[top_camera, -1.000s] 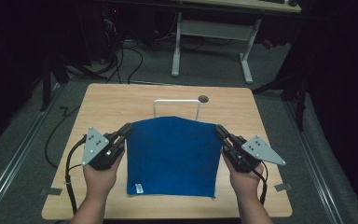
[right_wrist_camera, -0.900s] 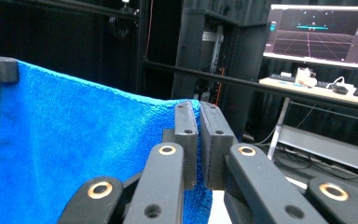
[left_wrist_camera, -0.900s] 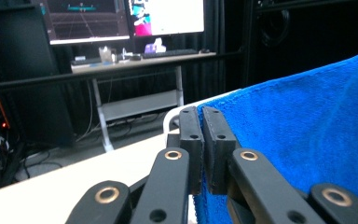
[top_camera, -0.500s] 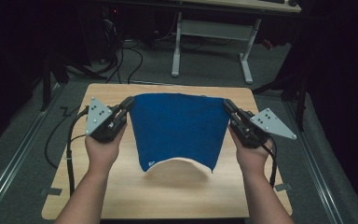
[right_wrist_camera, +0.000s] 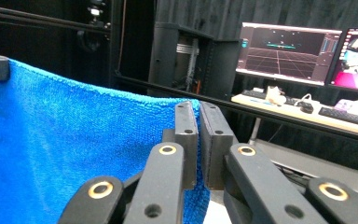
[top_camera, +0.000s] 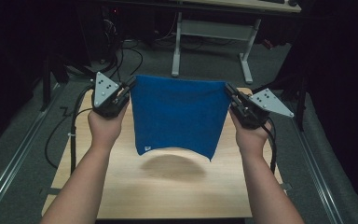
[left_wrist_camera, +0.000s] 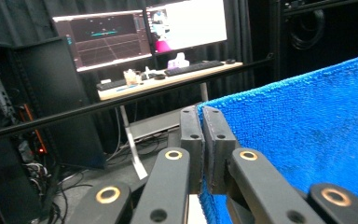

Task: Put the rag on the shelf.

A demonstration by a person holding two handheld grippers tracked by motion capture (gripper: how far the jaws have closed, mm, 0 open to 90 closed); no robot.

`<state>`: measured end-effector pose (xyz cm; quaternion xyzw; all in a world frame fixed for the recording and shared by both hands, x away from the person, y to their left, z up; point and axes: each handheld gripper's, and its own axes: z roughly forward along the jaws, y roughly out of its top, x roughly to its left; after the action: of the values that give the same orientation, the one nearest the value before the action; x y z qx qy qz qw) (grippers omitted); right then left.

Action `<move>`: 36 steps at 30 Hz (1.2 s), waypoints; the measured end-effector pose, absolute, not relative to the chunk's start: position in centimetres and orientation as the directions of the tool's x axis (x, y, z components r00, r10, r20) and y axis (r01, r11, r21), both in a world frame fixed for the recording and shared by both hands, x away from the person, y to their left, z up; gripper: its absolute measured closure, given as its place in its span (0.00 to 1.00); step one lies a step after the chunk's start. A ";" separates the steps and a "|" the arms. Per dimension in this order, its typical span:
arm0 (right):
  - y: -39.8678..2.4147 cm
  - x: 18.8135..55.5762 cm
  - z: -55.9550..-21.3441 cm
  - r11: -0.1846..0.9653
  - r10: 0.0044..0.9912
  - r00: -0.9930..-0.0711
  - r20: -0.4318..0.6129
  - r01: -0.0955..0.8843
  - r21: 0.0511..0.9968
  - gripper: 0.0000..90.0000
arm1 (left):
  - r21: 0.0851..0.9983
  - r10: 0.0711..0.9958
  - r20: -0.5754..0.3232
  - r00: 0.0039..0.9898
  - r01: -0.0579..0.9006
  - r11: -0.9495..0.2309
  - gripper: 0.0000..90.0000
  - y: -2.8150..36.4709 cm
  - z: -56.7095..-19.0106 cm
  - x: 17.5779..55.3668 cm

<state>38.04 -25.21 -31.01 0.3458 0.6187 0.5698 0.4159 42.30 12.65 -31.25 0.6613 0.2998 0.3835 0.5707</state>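
Blue towel (top_camera: 179,116) hanging above table (top_camera: 168,196), corners clamped by left gripper (top_camera: 129,88), right gripper (top_camera: 228,92)

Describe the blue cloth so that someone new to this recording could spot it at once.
Above the wooden table, between the person's raised hands, hangs a blue towel, stretched by its top corners between the left gripper and right gripper. It is the one bright blue thing, with a small white tag at its lower corner.

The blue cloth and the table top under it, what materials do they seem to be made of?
The blue cloth looks like soft microfibre or terry: the left gripper view shows a fuzzy, looped pile, and it hangs limp. The table top looks like light wood or wood-look laminate, smooth and matt, with faint grain; which of the two I cannot tell.
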 end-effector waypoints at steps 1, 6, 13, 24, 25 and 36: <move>-25.2 38.5 -31.0 0.113 0.904 -0.411 -0.120 -0.042 0.993 0.97 | 0.983 0.838 0.172 0.518 -0.034 -0.181 0.98 12.4 -31.1 43.2; -25.2 40.5 -30.8 0.115 0.914 -0.390 -0.112 -0.016 0.993 0.97 | 0.976 0.845 0.195 0.499 -0.011 -0.219 0.98 11.7 -31.2 45.4; -25.4 43.3 -30.6 0.128 0.924 -0.364 -0.115 0.013 0.992 0.97 | 0.967 0.855 0.221 0.470 0.006 -0.254 0.98 10.7 -30.7 47.8; -25.8 48.4 -32.6 0.132 0.933 -0.351 -0.077 0.136 0.982 0.97 | 0.949 0.861 0.231 0.453 0.091 -0.303 0.98 9.8 -31.5 51.3; -25.8 48.7 -32.8 0.140 0.932 -0.352 -0.083 0.140 0.980 0.97 | 0.945 0.861 0.235 0.452 0.102 -0.311 0.98 9.9 -31.9 51.5; -24.6 51.2 -35.3 0.217 0.916 -0.385 -0.116 0.233 0.948 0.97 | 0.904 0.858 0.197 0.474 0.251 -0.346 0.98 10.6 -37.2 53.2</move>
<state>51.16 -24.55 -35.32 0.4167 0.6889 0.4666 0.3661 53.18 10.62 -37.21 0.7415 0.3740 0.3507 0.4327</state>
